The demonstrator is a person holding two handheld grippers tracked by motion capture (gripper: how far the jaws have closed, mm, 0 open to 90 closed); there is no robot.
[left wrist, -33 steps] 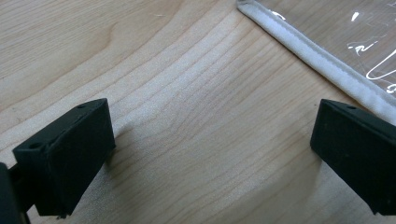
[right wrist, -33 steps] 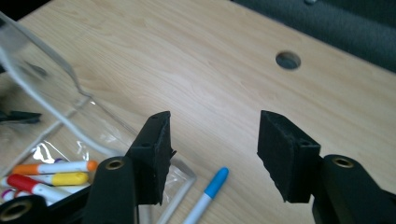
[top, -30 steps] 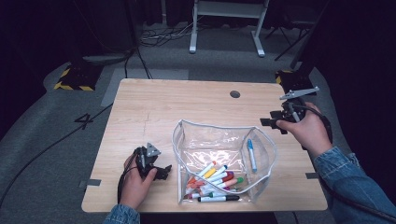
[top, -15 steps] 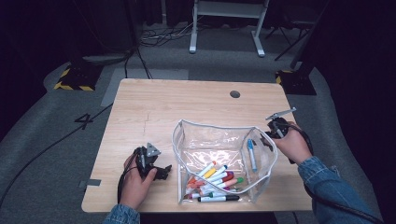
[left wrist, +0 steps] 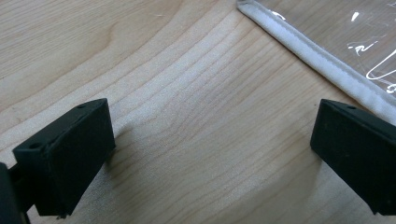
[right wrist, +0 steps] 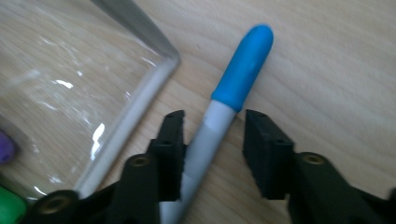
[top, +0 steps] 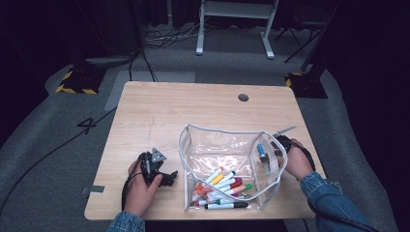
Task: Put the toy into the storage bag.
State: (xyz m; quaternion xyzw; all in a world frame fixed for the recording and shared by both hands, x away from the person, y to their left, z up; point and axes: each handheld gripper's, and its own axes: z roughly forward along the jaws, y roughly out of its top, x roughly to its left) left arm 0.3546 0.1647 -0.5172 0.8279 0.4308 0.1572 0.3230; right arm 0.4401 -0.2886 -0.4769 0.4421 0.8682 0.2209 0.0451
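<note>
The person's left hand [top: 140,186] is resting low on the worktop [top: 193,116], holding the left tongs [top: 167,178] flat against the wood with their tips pointing toward the clear zip pouch [top: 232,150]; in the left gripper view the two black jaws are standing wide apart with bare wood grain between them, and the pouch's white zipper edge [left wrist: 322,65] is running just ahead of the right-hand jaw. The right hand [top: 297,162] is reaching in at the pouch's far side, its denim sleeve [top: 333,203] trailing to the worktop's near corner. The right tongs [right wrist: 212,135] are straddling a grey marker with a blue cap [right wrist: 233,88] that is lying on the wood just beside the pouch's corner seam; one jaw is touching the barrel, the other is standing a little off it, so the tongs are not yet clenched. Inside the pouch, a heap of coloured markers [top: 220,186] is lying at the end nearest the person. The worktop is pale wood with a round cable hole [top: 243,97], and around it is grey carpet [top: 58,140] in a dark room, with a white frame stand [top: 234,24] beyond.
</note>
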